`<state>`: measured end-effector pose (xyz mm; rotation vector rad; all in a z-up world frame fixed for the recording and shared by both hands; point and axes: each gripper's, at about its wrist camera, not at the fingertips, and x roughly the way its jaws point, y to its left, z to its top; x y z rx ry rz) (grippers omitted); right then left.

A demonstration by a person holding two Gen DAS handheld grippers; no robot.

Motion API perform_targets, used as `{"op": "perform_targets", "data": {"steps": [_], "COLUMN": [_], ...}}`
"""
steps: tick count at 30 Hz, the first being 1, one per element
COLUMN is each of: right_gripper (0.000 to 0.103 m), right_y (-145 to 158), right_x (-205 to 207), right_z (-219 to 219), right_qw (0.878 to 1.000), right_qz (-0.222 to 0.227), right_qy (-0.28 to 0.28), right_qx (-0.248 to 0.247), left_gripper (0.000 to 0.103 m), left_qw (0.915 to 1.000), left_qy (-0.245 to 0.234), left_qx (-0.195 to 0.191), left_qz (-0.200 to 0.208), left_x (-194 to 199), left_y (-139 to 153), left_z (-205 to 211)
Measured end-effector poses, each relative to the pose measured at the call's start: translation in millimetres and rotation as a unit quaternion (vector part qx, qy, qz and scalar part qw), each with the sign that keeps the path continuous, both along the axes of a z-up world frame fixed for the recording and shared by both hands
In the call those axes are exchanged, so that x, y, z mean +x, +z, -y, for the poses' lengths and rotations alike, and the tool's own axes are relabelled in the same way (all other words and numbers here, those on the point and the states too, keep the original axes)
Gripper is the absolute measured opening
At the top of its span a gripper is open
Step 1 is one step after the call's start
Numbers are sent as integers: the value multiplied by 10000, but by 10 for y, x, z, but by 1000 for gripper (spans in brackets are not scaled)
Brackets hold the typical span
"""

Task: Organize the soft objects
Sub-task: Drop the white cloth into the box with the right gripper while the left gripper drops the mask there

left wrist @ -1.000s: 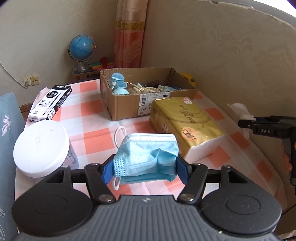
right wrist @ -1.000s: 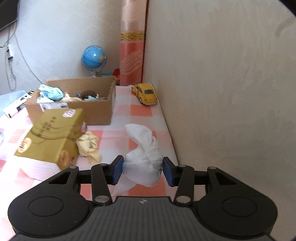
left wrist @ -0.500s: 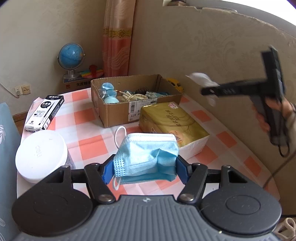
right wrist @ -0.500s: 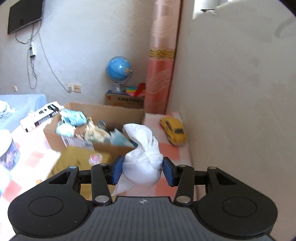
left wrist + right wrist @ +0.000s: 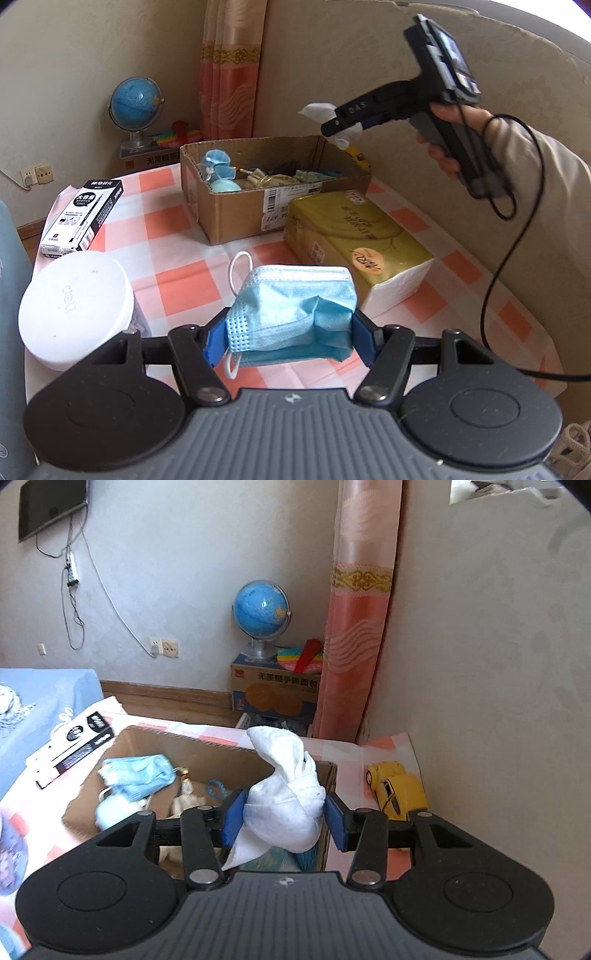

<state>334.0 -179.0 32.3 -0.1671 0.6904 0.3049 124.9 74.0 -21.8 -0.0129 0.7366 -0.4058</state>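
My left gripper is shut on a blue face mask and holds it above the near part of the checked table. My right gripper is shut on a white cloth bundle and hangs above the near right end of the open cardboard box. In the left wrist view the right gripper with the white cloth is in the air over the right end of the box. The box holds another blue mask and several small soft things.
A gold tissue pack lies in front of the box. A white round tub and a black pen box are at the left. A yellow toy car sits by the wall. A globe stands behind.
My right gripper has lifted the white cloth off the table and carried it up and over the box. My left gripper has held the mask nearly still.
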Motion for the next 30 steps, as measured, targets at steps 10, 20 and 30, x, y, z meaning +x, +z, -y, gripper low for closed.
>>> {"op": "perform_targets", "data": {"steps": [10, 20, 30], "right_gripper": [98, 103, 103], "right_y": [-91, 39, -264], "right_x": [-121, -872, -1792], "right_z": [218, 389, 618], "right_qw": [9991, 9993, 9971], "right_qz": [-80, -18, 12], "right_qy": [-363, -324, -740], "right_qx": [202, 202, 173], "left_gripper": [66, 66, 66], "left_qw": [10000, 9999, 9995], "left_qy": [57, 45, 11], "left_qx": [37, 97, 266], "left_qz": [29, 105, 172], "left_x": [-4, 71, 417], "left_y": [39, 203, 430], "left_z": [26, 132, 311]}}
